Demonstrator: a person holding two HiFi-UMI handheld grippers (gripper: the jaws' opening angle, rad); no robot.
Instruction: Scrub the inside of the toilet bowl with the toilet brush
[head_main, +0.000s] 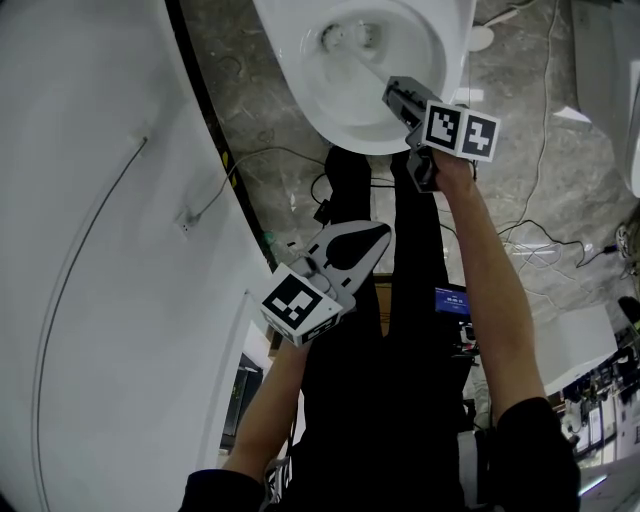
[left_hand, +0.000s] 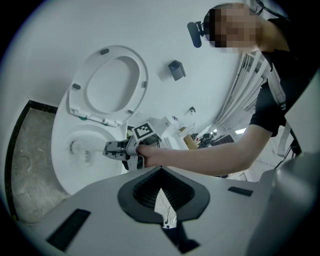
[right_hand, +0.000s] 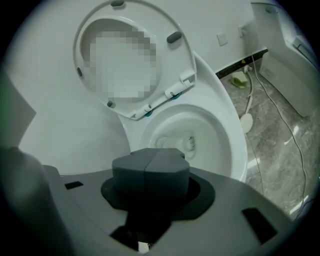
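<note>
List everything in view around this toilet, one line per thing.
toilet bowl: one, white, top of the head view
toilet seat: one, white, raised behind the bowl
toilet brush: one, white, head down inside the bowl
wall box: one, dark grey, on the wall beside the seat
cables: several, white and dark, on the floor
floor: grey marble
right gripper: shut on the brush handle, over the bowl
left gripper: shut, empty, away from the bowl
</note>
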